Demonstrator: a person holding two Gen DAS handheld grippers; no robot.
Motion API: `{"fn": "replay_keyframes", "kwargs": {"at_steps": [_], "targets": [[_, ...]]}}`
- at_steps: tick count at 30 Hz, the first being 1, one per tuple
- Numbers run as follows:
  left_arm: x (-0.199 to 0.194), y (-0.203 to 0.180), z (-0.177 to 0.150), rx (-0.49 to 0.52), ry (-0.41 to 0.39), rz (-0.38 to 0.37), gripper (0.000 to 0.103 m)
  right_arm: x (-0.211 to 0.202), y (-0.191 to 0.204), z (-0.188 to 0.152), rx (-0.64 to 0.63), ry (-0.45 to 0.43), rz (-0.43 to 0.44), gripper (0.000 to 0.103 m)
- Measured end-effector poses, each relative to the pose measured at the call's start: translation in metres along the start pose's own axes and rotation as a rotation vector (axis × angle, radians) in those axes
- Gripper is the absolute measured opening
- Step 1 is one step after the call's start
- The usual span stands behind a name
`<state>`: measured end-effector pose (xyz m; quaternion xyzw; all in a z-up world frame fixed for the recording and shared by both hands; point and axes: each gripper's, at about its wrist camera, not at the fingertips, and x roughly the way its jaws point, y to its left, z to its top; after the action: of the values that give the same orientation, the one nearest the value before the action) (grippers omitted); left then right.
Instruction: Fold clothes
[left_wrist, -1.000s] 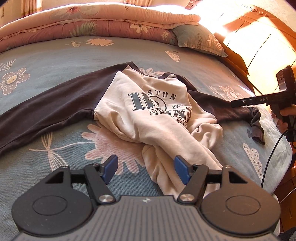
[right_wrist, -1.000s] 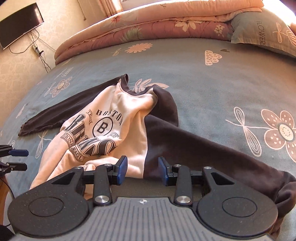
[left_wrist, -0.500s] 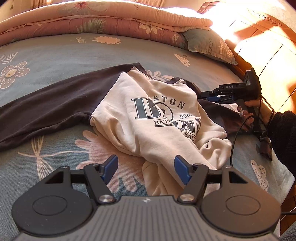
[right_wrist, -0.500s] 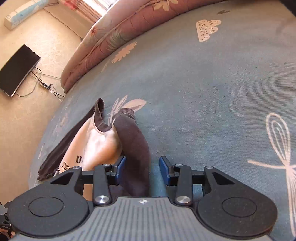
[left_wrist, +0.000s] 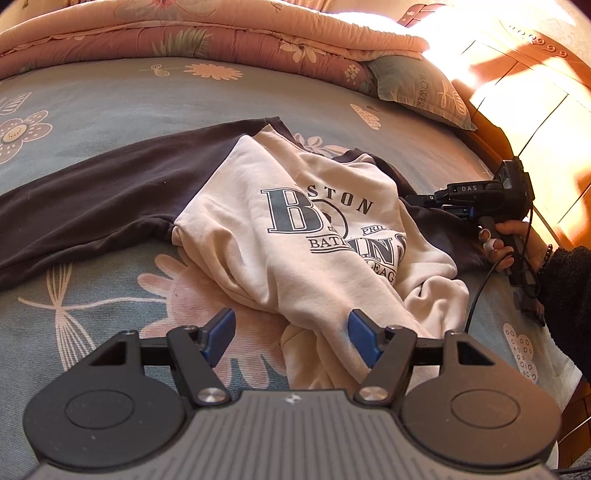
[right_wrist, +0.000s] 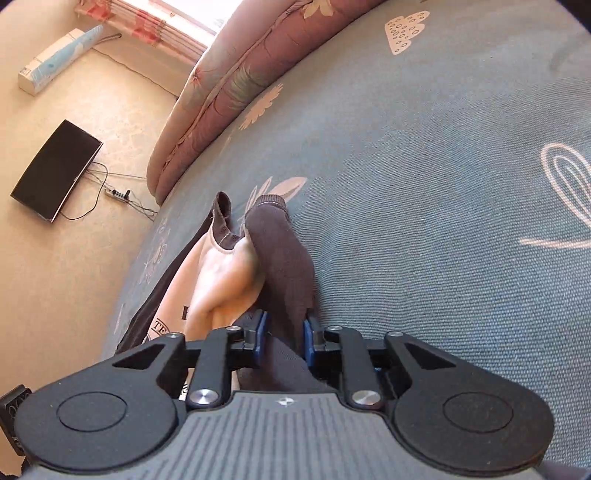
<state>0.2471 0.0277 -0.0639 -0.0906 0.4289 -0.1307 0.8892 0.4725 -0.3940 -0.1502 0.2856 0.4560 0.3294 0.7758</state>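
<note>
Now the right gripper (right_wrist: 282, 338) is clenched on the sweatshirt's dark sleeve (right_wrist: 282, 251); the left gripper (left_wrist: 291, 341) hangs released over its hem. Next, I judge, comes spreading the sweatshirt (left_wrist: 295, 221) flat on the bed (left_wrist: 110, 96).

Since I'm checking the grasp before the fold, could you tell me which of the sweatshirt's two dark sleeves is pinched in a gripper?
The sleeve on the headboard side, pinched by the right gripper. The other sleeve lies stretched flat and untouched; the left gripper is open.
</note>
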Motion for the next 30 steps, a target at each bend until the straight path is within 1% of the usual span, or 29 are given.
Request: {"fn": "replay_keyframes", "kwargs": {"at_steps": [2, 4, 9, 11, 12, 13, 15, 18, 19, 22, 26, 28, 29, 30], "targets": [[-0.001, 0.0, 0.0, -0.002, -0.002, 0.001, 0.067, 0.003, 0.001, 0.001, 0.011, -0.007, -0.023, 0.007], [-0.004, 0.0, 0.0, 0.0, -0.004, 0.003, 0.067, 0.005, 0.014, 0.007, -0.053, -0.011, -0.092, 0.007], [-0.007, 0.005, -0.001, -0.016, -0.009, 0.019, 0.067, 0.004, 0.036, 0.043, -0.182, -0.043, -0.329, 0.007], [-0.007, 0.006, -0.001, -0.017, -0.008, 0.021, 0.067, 0.006, 0.038, 0.06, -0.212, -0.056, -0.403, 0.006], [-0.007, 0.007, -0.001, -0.017, -0.008, 0.022, 0.067, 0.007, 0.038, 0.066, -0.226, -0.063, -0.441, 0.003], [-0.007, 0.007, -0.001, -0.018, -0.007, 0.023, 0.067, 0.007, 0.038, 0.074, -0.229, -0.079, -0.478, 0.003], [-0.007, 0.008, -0.001, -0.021, -0.009, 0.023, 0.067, 0.009, 0.03, 0.084, -0.22, -0.088, -0.514, 0.003], [-0.009, 0.01, -0.002, -0.025, -0.013, 0.025, 0.067, 0.022, 0.026, 0.082, -0.264, -0.055, -0.569, 0.003], [-0.009, 0.011, -0.002, -0.029, -0.013, 0.028, 0.067, 0.024, 0.027, 0.081, -0.278, -0.061, -0.586, 0.003], [-0.012, 0.012, -0.003, -0.037, -0.016, 0.036, 0.067, 0.023, 0.028, 0.082, -0.245, -0.118, -0.611, 0.003], [-0.018, 0.012, -0.005, -0.042, -0.025, 0.026, 0.067, 0.018, 0.052, 0.087, -0.287, -0.237, -0.617, 0.003], [-0.019, 0.013, -0.006, -0.044, -0.021, 0.02, 0.067, 0.023, 0.052, 0.092, -0.27, -0.202, -0.616, 0.003], [-0.019, 0.013, -0.006, -0.042, -0.02, 0.018, 0.067, 0.027, 0.05, 0.093, -0.266, -0.165, -0.638, 0.004], [-0.019, 0.014, -0.004, -0.028, -0.018, 0.019, 0.067, 0.03, 0.048, 0.093, -0.261, -0.126, -0.645, 0.007]]}}
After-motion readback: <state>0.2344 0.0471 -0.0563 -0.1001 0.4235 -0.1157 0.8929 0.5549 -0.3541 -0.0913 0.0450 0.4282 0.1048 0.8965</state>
